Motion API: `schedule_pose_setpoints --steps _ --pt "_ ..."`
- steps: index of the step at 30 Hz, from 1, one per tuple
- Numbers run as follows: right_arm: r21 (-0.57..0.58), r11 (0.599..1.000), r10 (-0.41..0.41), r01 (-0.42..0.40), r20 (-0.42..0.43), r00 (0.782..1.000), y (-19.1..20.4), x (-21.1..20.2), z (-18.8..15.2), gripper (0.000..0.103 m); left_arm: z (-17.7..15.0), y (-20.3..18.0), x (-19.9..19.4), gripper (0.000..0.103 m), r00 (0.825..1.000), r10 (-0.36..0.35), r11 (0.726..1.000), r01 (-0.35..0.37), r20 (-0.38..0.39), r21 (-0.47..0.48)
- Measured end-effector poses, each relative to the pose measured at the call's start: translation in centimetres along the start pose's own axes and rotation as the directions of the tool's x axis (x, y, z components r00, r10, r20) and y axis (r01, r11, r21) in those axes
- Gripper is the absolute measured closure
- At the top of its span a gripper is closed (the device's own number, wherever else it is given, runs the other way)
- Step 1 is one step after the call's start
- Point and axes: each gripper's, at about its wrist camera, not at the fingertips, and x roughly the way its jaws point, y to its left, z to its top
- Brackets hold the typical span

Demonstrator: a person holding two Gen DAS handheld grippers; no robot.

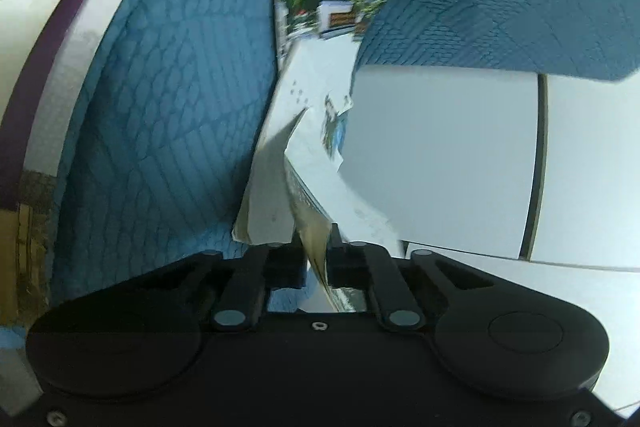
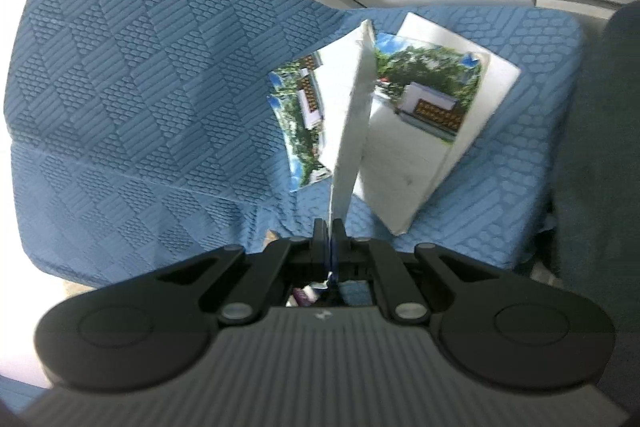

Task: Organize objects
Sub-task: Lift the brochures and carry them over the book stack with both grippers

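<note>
Booklets with a printed photo of trees and a white building on their covers sit in both grippers, over a blue quilted cover (image 2: pixel 140 59). The left gripper (image 1: pixel 316 247) is clenched on the lower edge of a white booklet (image 1: pixel 316 83), which rises edge-on from the jaws and curls at the top against the blue fabric; a white panel (image 1: pixel 440 163) lies to its right. The right gripper (image 2: pixel 330 227) is pinched tight on a thin sheet (image 2: pixel 352 115) that stands upright from its jaws. Behind that sheet, a photo-covered page (image 2: pixel 300 115) lies to the left and another booklet (image 2: pixel 432 99) rests flat on the cover to the right.
</note>
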Motion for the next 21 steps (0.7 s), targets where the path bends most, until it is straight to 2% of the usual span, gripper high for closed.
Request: schedule_pose_setpoints --steps 8,13,16,21 --pt "-0.140 0.990 -0.031 0.031 0.002 1.000 -0.4 -1.0 0.2 0.097 -3.1 -3.3 -2.2 0.100 0.993 0.087 0.989 -0.096 0.081 0.111" --pt "-0.205 0.979 -0.015 0.010 -0.025 1.000 0.2 -1.6 0.3 0.097 -5.7 -5.8 -5.0 0.100 0.978 0.096 0.974 -0.130 0.183 0.184" --pt "-0.251 0.968 0.011 -0.019 -0.033 0.999 0.5 -2.2 -0.2 0.098 -7.3 -6.6 -6.7 0.100 0.971 0.100 0.971 -0.143 0.219 0.191" --pt "-0.232 0.971 0.040 -0.058 -0.080 0.996 0.2 -2.4 -0.8 0.098 -9.1 -6.6 -9.9 0.100 0.963 0.101 0.976 -0.144 0.251 0.162"
